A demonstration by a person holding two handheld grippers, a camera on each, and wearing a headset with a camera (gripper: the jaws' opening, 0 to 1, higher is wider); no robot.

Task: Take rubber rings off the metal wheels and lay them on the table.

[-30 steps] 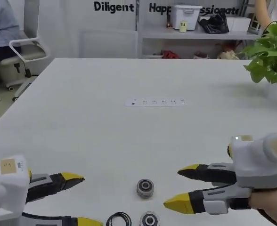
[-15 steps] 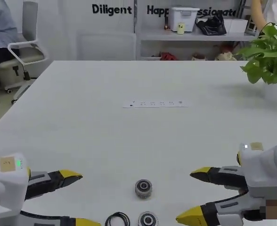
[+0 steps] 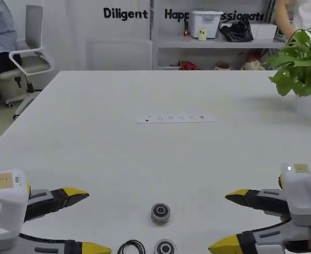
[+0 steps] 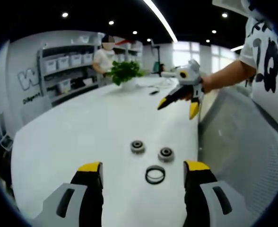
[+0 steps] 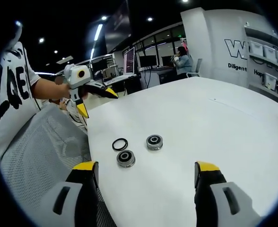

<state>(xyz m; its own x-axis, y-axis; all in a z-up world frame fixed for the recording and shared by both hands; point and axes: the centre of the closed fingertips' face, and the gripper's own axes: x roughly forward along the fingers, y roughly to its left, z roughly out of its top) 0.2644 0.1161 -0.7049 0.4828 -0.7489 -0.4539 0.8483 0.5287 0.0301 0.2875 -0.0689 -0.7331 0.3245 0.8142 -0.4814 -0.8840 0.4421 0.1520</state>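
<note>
Two small metal wheels with dark rims lie near the table's front edge, one a little farther in, the other at the edge. A loose black rubber ring lies flat just left of the nearer wheel. My left gripper is open at the lower left, apart from them. My right gripper is open at the lower right, also holding nothing. In the left gripper view, the ring lies closest to the jaws, with both wheels beyond. The right gripper view shows the wheels and ring.
A flush power strip sits mid-table. A potted plant stands at the far right. Behind the table are an office chair and a shelf with a white box. The wheels lie close to the table's near edge.
My right gripper has drawn away to the right, widening the gap to the wheels. The left gripper has slipped slightly left. Wheels and ring have not moved.
</note>
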